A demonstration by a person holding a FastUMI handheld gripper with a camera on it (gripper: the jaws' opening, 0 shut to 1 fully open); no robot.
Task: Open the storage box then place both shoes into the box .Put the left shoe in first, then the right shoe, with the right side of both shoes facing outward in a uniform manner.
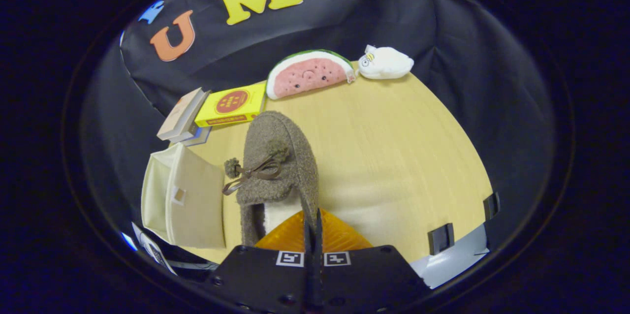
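A grey-brown fuzzy shoe (280, 156) with a brown lace bow and pom-poms stretches away from my gripper (313, 228), toe pointing toward the back of the table. The fingers are pressed together on the right wall of the shoe's opening, near the heel. A soft shadow falls on the table to its right, so the shoe seems to hang slightly above the surface. Just left of the shoe stands the cream fabric storage box (189, 198), with a flat cream panel facing the shoe. I cannot tell how its opening stands.
On the light wooden table (393, 156), a yellow box (230, 106) and a stack of books (183, 118) lie beyond the shoe. A watermelon plush (307, 74) and a white plush (385, 63) rest at the back edge. Black clips (440, 238) sit on the near right edge.
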